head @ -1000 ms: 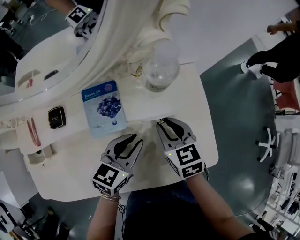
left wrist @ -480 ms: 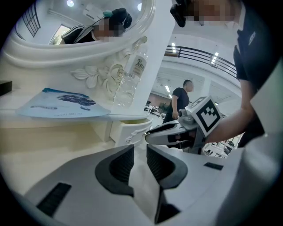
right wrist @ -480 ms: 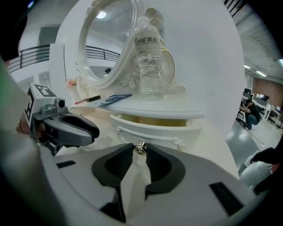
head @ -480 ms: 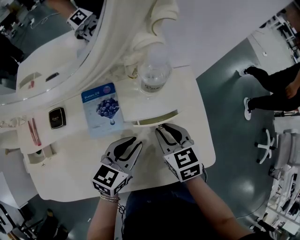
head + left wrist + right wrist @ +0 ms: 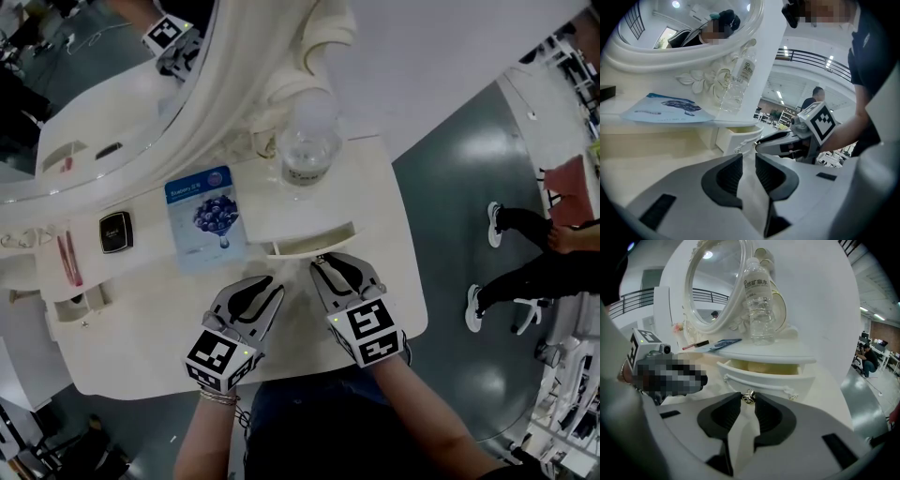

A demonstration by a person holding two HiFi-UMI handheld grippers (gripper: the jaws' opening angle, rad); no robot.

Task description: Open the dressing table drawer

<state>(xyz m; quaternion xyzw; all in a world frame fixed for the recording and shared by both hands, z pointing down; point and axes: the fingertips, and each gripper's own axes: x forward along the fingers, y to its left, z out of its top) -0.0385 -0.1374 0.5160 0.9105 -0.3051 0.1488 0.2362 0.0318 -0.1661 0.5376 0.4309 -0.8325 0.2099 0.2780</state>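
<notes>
The white drawer (image 5: 314, 246) under the dressing table's raised shelf stands partly pulled out, its yellowish inside (image 5: 761, 365) showing. My right gripper (image 5: 323, 260) is shut on the small metal knob (image 5: 749, 397) at the middle of the drawer front (image 5: 764, 379). My left gripper (image 5: 274, 281) rests low over the tabletop just left of the drawer (image 5: 740, 138). Its jaws (image 5: 749, 159) stand slightly apart with nothing between them. The left gripper view also shows the right gripper (image 5: 761, 143) at the drawer front.
A clear water bottle (image 5: 305, 155) stands on the shelf above the drawer, beside the oval mirror (image 5: 94, 75). A blue face-mask packet (image 5: 206, 217) and a black compact (image 5: 114, 232) lie to the left. The table's rounded edge (image 5: 408, 319) is close on the right. A person walks on the floor at far right.
The drawer has slid out from under the shelf, so an open slot now shows. My right gripper came back with the knob. The left gripper has stayed put.
</notes>
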